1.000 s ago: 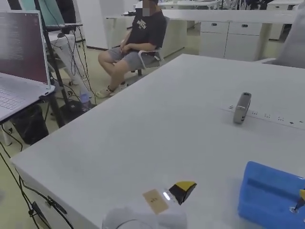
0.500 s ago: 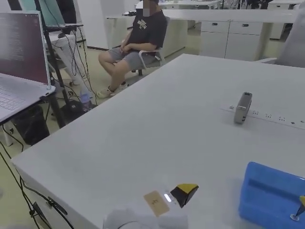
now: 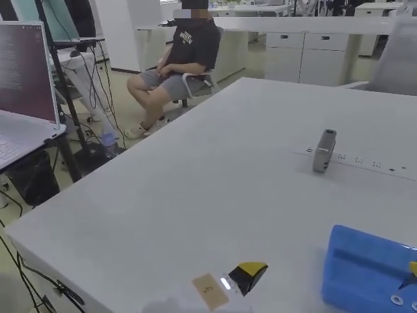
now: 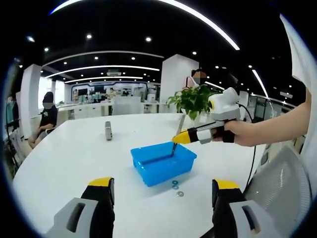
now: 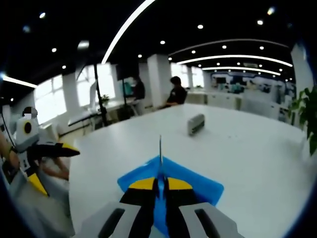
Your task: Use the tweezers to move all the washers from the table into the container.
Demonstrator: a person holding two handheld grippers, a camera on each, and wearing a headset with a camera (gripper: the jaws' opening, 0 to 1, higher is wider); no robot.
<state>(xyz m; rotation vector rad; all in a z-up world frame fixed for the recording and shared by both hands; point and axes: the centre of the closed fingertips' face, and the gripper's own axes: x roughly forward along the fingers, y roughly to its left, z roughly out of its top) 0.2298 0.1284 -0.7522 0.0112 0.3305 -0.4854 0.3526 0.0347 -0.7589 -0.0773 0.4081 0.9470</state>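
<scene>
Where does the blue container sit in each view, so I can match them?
Head view: blue container at the bottom right corner.
Left gripper view: centre of the picture.
Right gripper view: bottom centre.
Shared landmark: the small grey device lying beyond it.

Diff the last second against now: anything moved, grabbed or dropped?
Mostly the head camera shifted. The right gripper, shut on the thin metal tweezers, keeps their tip in the blue plastic container. A small ring washer, at the tip earlier, now seems to lie apart from it, possibly released; too small to confirm. The left gripper and the grey block kept their places.
</scene>
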